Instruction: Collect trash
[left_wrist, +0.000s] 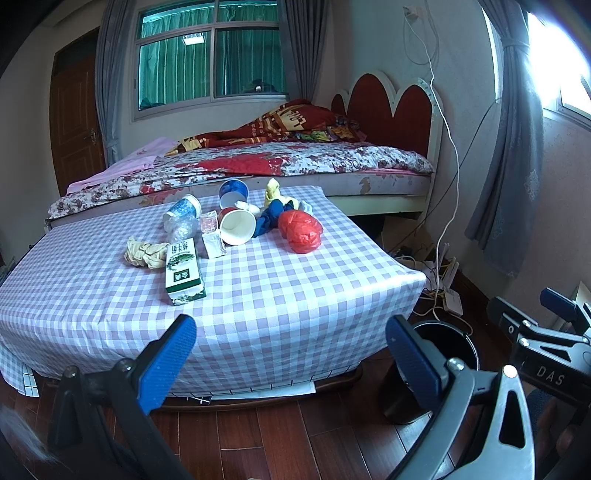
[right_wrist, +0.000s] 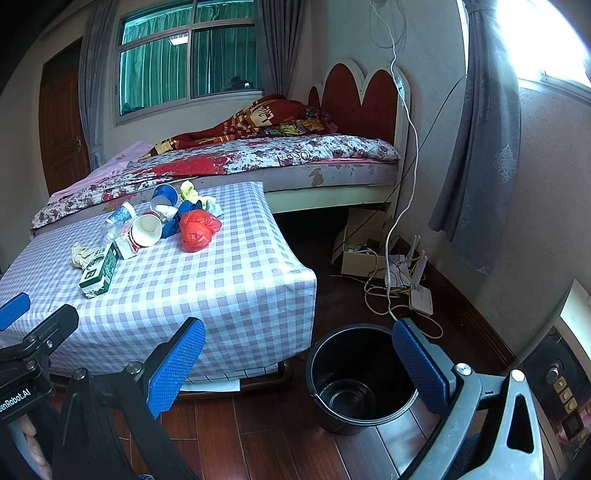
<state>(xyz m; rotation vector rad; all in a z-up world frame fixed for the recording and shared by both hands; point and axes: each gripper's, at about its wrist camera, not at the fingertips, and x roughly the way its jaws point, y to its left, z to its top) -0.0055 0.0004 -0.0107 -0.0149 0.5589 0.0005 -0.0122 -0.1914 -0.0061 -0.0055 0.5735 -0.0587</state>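
Trash lies on a low table under a checked cloth (left_wrist: 266, 291) (right_wrist: 221, 280): a green and white carton (left_wrist: 183, 274) (right_wrist: 99, 271), a red plastic bag (left_wrist: 300, 230) (right_wrist: 197, 229), a tipped white paper cup (left_wrist: 237, 226) (right_wrist: 146, 230), blue paper cups (left_wrist: 233, 192) (right_wrist: 165, 196), a crumpled beige wrapper (left_wrist: 144, 253) (right_wrist: 80, 254) and a blue cloth (left_wrist: 269, 218). A black bin (right_wrist: 360, 376) (left_wrist: 448, 345) stands empty on the floor right of the table. My left gripper (left_wrist: 291, 354) is open before the table's front edge, holding nothing. My right gripper (right_wrist: 299, 362) is open, low beside the bin.
A bed (left_wrist: 277, 166) (right_wrist: 258, 158) with a red headboard runs behind the table. Cables, a router (right_wrist: 421, 297) and a cardboard box (right_wrist: 360, 251) clutter the wooden floor by the right wall. Grey curtains (right_wrist: 476, 147) hang at the right. A brown door (left_wrist: 74, 122) is far left.
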